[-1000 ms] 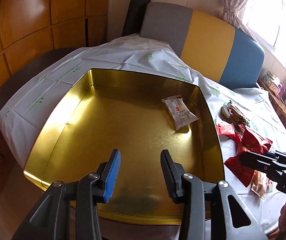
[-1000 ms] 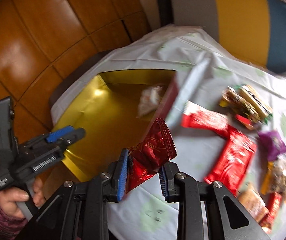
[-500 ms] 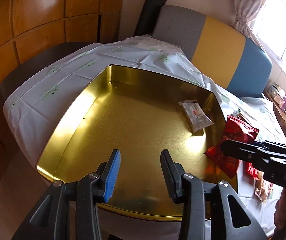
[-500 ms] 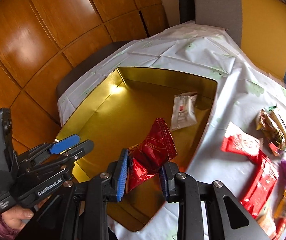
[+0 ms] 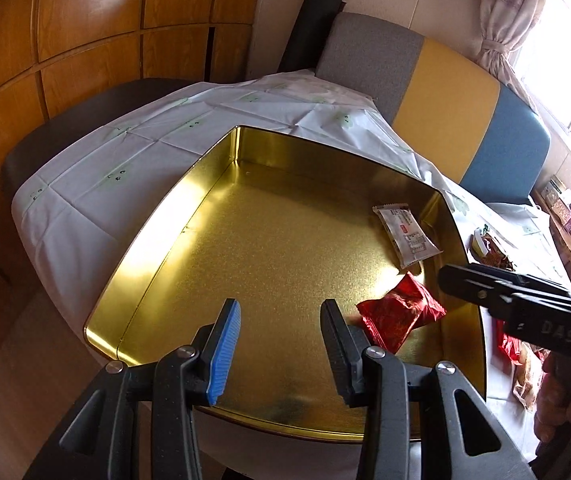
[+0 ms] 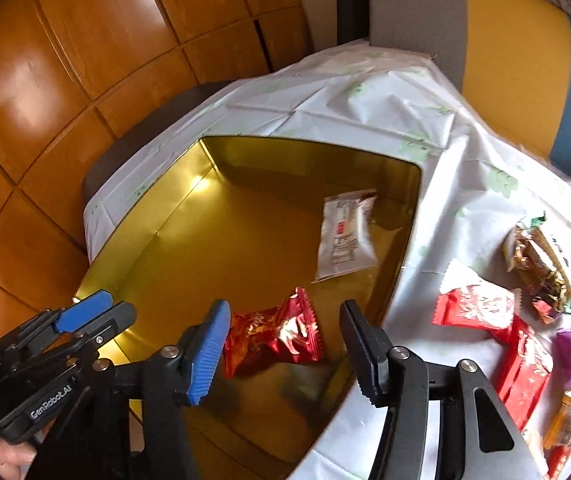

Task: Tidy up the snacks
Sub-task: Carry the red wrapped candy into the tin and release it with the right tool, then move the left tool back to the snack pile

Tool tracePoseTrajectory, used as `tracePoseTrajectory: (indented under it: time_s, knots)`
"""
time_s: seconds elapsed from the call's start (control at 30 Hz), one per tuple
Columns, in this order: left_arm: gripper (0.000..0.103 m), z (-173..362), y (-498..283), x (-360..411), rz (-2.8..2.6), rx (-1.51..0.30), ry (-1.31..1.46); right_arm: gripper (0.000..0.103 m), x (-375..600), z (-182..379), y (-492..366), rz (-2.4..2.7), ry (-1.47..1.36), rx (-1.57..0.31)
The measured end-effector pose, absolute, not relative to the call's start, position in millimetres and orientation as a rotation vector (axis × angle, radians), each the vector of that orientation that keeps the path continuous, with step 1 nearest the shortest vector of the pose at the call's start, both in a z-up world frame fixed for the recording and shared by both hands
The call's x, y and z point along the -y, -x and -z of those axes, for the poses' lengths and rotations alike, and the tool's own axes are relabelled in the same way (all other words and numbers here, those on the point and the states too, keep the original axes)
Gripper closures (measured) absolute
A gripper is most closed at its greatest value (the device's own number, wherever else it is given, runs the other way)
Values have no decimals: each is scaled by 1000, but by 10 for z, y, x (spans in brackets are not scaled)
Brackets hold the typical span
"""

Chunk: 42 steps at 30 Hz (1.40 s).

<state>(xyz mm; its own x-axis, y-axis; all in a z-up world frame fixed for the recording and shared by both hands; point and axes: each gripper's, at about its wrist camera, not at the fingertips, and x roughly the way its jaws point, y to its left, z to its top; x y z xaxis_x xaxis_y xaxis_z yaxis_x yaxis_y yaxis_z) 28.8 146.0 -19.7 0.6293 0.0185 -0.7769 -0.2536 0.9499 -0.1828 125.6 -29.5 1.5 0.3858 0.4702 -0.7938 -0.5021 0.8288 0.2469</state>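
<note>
The shiny red crinkled foil snack packet [image 6: 272,336] with gold print and zigzag sealed ends is down inside the wide, shallow gold metal tin [image 5: 157,236], near its right-hand wall! The right gripper [image 6: 285,350] hangs above it with its fingers opening; the packet sits between them in the right wrist view, its left end looking tucked against the blue pad, but the black finger stands clear of it, so it is released. A second ago those fingers were clenched on this same packet out over the white cloth, beside the tin; half a second ago it was carried over the tin's floor, still pinched. Farther back in the tin lies a flat white rectangular sachet [image 5: 407,235] with a small red label, close to the right wall, where it lay before. The left gripper [image 5: 281,346] hovers over the near part of the tin, fingers apart with nothing between them, the same gap as earlier.

The tin rests on a desk under a creased white tablecloth with pale green prints [image 5: 97,184]. To the right of the tin a scatter of red, brown and purple wrapped snacks [image 6: 525,320] waits on the cloth. Behind stand a bench back in grey, yellow and blue [image 5: 437,92], glossy orange wooden wall panels [image 6: 65,60], and a curtained bright window [image 5: 505,20].
</note>
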Motion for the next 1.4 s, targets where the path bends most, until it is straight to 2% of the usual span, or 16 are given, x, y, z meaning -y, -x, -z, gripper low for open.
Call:
tracePoseTrajectory:
  time_s: [0.07, 0.27, 0.43, 0.6, 0.67, 1.0, 1.27, 1.4]
  knots:
    - [61, 204, -286, -1440, -152, -883, 288, 34, 358, -51, -1207, -608, 38, -967]
    - [61, 189, -285, -1360, -141, -882, 268, 24, 531, -138, -1049, -574, 41, -890]
    - [61, 149, -267, -1289, -126, -875, 252, 21, 677, -258, -926, -535, 56, -824]
    - [61, 105, -244, -1205, -109, -865, 228, 4, 951, -419, -756, -463, 78, -720]
    - [61, 96, -239, -1172, -106, -866, 218, 0, 1088, -488, -695, -418, 98, -665]
    - [61, 54, -229, -1037, -86, -865, 180, 0, 1767, -606, -541, -187, 138, -586]
    - [61, 31, -208, -928, -70, -861, 148, 0, 2550, -671, -752, -1, 129, -678]
    - [61, 31, -221, -848, -49, -866, 130, 0, 3254, -430, -975, 101, -6, -797]
